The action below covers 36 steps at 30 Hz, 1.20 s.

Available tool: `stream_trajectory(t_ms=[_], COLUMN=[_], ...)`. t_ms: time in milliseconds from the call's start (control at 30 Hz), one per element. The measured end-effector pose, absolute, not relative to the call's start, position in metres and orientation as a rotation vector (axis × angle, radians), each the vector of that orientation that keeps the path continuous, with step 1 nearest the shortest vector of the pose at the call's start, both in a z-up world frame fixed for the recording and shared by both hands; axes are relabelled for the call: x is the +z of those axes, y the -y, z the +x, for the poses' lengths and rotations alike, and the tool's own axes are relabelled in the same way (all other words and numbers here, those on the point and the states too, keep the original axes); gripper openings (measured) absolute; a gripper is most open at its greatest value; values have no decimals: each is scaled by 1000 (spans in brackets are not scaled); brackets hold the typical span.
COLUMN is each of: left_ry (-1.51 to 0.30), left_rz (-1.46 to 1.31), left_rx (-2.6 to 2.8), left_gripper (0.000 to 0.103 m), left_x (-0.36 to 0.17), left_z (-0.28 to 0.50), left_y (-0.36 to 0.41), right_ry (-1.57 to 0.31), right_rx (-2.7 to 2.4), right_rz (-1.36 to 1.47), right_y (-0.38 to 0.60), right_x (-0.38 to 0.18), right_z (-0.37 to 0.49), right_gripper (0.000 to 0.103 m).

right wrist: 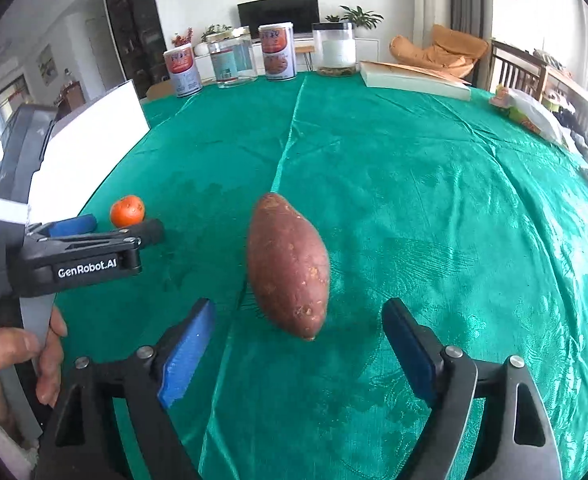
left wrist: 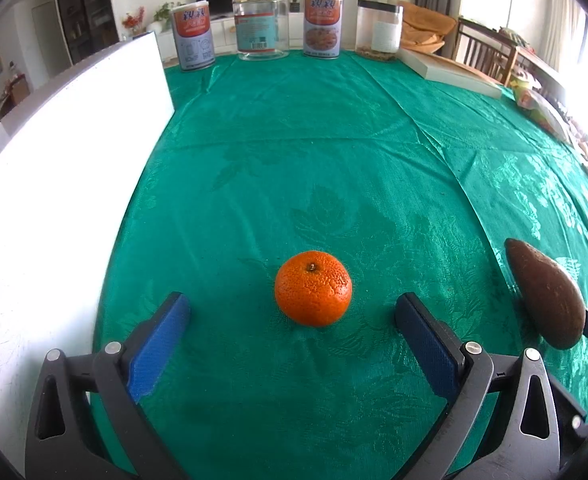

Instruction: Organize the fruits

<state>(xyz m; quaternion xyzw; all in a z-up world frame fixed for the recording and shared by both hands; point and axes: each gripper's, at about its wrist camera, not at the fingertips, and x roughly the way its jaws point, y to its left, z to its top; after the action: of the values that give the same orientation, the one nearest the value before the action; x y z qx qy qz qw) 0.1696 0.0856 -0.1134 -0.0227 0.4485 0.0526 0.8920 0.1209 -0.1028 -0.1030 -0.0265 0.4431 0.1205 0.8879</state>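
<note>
Here my right gripper (right wrist: 298, 336) gaped empty around the reddish-brown oblong sweet potato (right wrist: 287, 266) at twelve o'clock; closing came next, I judged.

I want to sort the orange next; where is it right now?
The orange lies on the green tablecloth just ahead of the open left gripper, with the sweet potato to its right.

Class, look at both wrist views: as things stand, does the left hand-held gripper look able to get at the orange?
Probably yes. The left hand-held gripper is open, and the orange sits alone on the green tablecloth just ahead, between the finger lines. Nothing lies between them; the sweet potato lies off to the right.
</note>
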Motion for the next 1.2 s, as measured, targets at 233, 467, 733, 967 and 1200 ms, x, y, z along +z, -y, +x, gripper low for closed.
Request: stream_trajectory(t_ms=[233,467,733,967,1200], left_ry=[-931,-931,-931,-931,-931], left_rz=[-47,-47,-47,-47,-47], left_rx=[109,109,109,109,109], left_gripper=[103,103,103,103,103], left_x=[-113,-113,-114,-113,-113], left_z=[170,170,170,169,169], left_y=[-86,-86,-86,-86,-86], right_ry=[-943,-948,-947,-951,-956], right_rx=[243,235,236,234,227], right_rz=[-9,-29,-27,-45,-71], right_y=[111,106,106,105,102], right_x=[-104,-107,-107,-108,-109], right_z=[129,130,129,130,130], right_gripper=[103,103,103,103,103])
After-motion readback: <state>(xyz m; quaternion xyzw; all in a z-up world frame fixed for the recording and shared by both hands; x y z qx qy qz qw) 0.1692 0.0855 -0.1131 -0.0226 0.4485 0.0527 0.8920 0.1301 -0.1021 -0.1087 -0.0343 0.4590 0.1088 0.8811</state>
